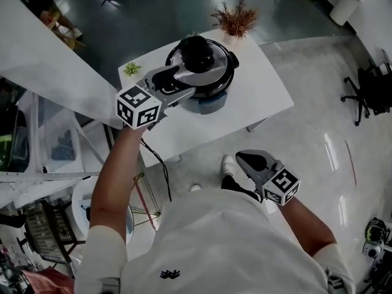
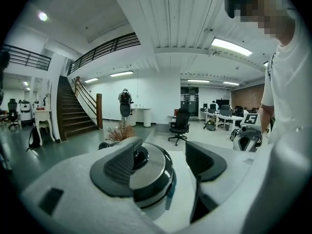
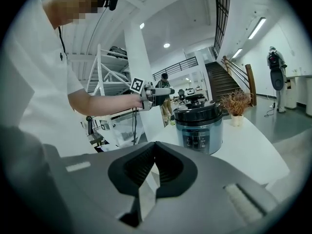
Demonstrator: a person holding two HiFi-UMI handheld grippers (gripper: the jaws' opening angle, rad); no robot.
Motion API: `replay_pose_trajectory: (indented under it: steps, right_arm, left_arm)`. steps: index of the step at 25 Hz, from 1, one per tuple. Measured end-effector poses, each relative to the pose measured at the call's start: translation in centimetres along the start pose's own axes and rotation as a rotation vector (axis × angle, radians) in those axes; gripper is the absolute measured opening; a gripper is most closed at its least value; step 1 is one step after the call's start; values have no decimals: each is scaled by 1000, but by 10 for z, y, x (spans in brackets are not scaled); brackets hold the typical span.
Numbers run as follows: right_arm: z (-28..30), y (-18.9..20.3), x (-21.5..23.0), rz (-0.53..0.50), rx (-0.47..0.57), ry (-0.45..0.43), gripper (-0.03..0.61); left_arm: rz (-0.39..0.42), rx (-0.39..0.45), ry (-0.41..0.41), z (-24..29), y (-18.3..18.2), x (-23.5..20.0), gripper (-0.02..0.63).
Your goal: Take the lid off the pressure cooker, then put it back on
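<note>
Reaching across the table's left edge, the left gripper [image 1: 176,84] has its jaws spread wide with nothing clamped between them. In the left gripper view the lid [image 2: 148,167] of the pressure cooker [image 1: 203,81] shows in the gap between the jaws and just beyond them, with the left jaw overlapping the black knob [image 2: 140,156]. From the head view the jaws lie over the lid's near-left rim, but I cannot tell whether either pad touches it.

The right gripper [image 1: 247,160] is held low and close to the person's body, off the table and above the floor [image 1: 318,158]. Its jaws are closed pad against pad and hold nothing. It points toward the table, so its own view looks at the cooker's blue-grey body and front panel.

The cooker stands on the white table [image 1: 260,97], toward the far left corner, with the lid seated on it. A dried plant [image 1: 236,19] in a small pot sits at the far corner, just beyond the cooker. A small green sprig [image 1: 131,68] lies near the left corner, beside the left gripper. A black cable [image 1: 161,164] hangs down from the table's near edge.
</note>
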State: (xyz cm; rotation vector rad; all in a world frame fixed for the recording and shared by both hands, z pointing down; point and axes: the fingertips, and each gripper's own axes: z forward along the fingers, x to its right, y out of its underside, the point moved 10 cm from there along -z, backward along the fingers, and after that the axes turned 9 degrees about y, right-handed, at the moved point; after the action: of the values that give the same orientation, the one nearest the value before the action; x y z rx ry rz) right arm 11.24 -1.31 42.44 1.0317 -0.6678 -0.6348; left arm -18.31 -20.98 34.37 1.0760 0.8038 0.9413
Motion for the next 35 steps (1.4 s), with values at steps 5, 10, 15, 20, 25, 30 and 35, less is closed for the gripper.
replay_pose_trajectory:
  steps: [5,10,15,20,25,30,35]
  right_arm:
    - [2,-6,45,14,-1,-6,11]
    - [3,-6,75,29,-15,-17,11]
    - [-1,-4,98,49,-28,-21,11]
    - [-2,-4,117,53,-34,-29,11]
    - [0,-6,132,49,-40,-34,11]
    - [2,-10,142,44,-38,-29,11]
    - [6,-11,146,52,-40,-28,11]
  left_arm:
    - [0,-40,-36,29,-8,-42,339]
    - [22,-95,-40,54,-10,-70,353]
    - [35,-141,-34,72,-11,-86,360]
    - [37,-179,-13,87,-7,-95,367]
    - [37,-217,16,95,-3,-102,367]
    - [49,-271,49,107,2,-105,365]
    - [62,-285,57,110,3,-107,357]
